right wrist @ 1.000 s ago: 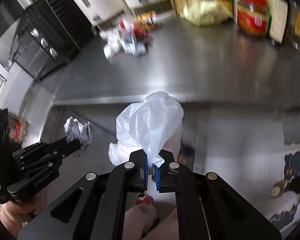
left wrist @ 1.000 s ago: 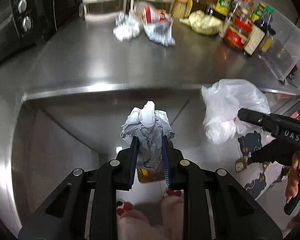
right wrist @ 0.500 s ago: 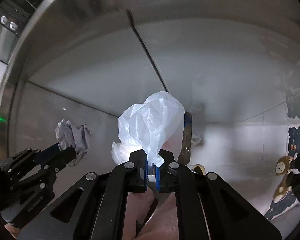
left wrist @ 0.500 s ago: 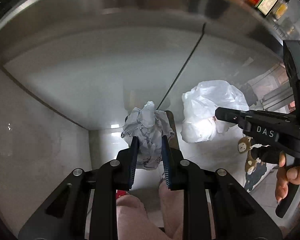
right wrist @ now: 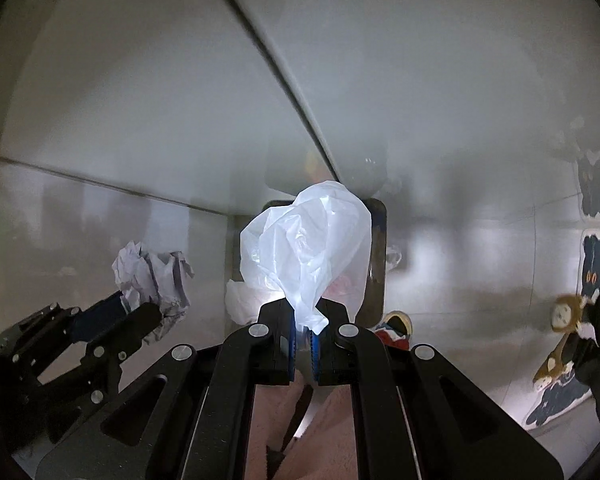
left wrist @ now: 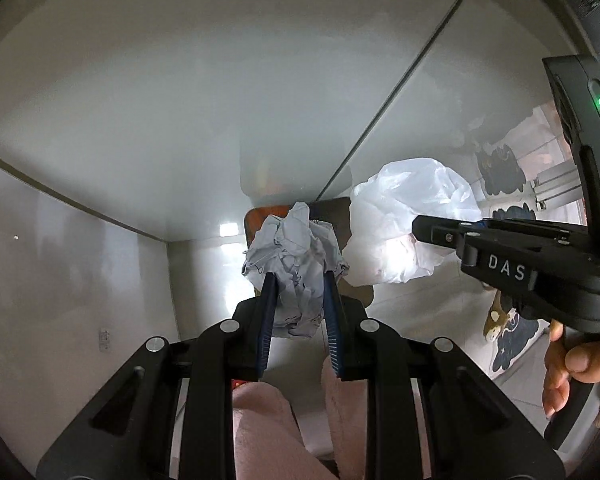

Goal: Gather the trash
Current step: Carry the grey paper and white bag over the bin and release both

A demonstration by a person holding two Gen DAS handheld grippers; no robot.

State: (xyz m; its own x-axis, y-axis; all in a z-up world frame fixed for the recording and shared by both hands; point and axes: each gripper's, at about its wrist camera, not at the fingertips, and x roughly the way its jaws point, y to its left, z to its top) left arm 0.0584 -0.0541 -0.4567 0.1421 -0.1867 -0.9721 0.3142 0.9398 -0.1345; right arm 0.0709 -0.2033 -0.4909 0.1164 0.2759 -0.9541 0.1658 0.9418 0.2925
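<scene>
Steel cabinet front (left wrist: pixel 180 100), tiled floor (right wrist: pixel 480 280) — cartoon animal mat (right wrist: pixel 564 396)

Steel cabinet front (left wrist: pixel 180 100); cartoon mat (right wrist: pixel 560 400) on floor.

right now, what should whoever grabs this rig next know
Left gripper: shut on the paper wad.
Right gripper: shut on the plastic bag, pinched near its tail.
Both point steeply down at the floor in front of the steel cabinet, with a dark bin just beyond the bag.
Done: two pieces picked up and in hand.
Left: probably release both into the bin; its opening is mostly hidden, so check aim first. Any other trash is out of view now.
</scene>
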